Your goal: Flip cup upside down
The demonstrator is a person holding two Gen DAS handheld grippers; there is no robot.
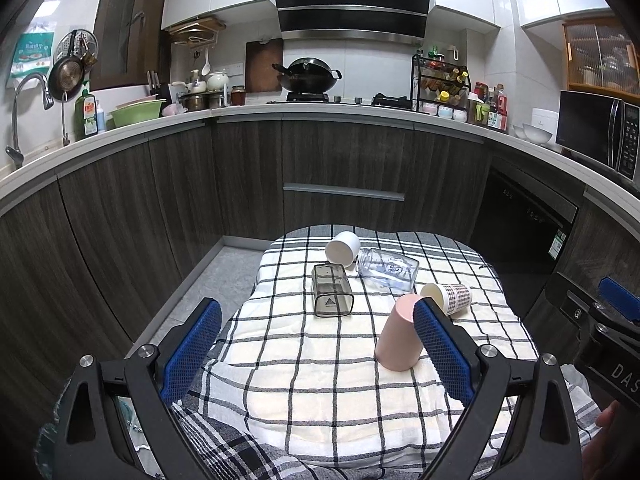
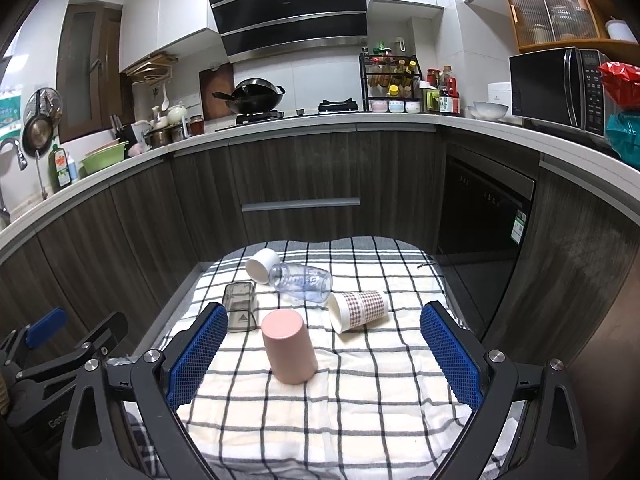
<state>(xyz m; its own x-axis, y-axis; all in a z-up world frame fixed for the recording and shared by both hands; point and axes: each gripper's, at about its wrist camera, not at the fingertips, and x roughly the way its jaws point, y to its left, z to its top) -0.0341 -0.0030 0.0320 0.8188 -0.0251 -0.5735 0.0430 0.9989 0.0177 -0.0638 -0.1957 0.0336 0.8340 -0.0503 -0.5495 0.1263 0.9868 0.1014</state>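
- The pink cup (image 2: 289,346) is standing mouth-down near the front of the bench (image 2: 360,420), on the checked cloth (image 2: 380,380); its closed base is facing up and its long axis is running near vertical, leaning slightly in both fisheye views.
- The other four vessels are lying on their sides behind it: the plaid cup (image 2: 360,310) is pointing its mouth to the left and toward the cameras, the white cup (image 2: 262,265) likewise, the clear bottle (image 2: 302,280) is lying crosswise with its neck to the left, and the grey container (image 2: 240,312) is lying with its long axis running front to back.
- The left tool (image 1: 318,354) is hanging wide open with nothing between its pads, and the right tool (image 2: 320,354) is gaping the same way, empty.
- The plaid cup, white cup and bottle are looking likely to roll on the soft, rumpled cloth if a pad nudges them during the approach.
- The bottle is touching the white cup, so gripping either one is risking dragging or knocking its neighbour.
- The pink cup is standing in front of the rest, so a low reach past it is risking toppling it.
- A flipped cup is likely to wobble or tip when set on a fold of the cloth.
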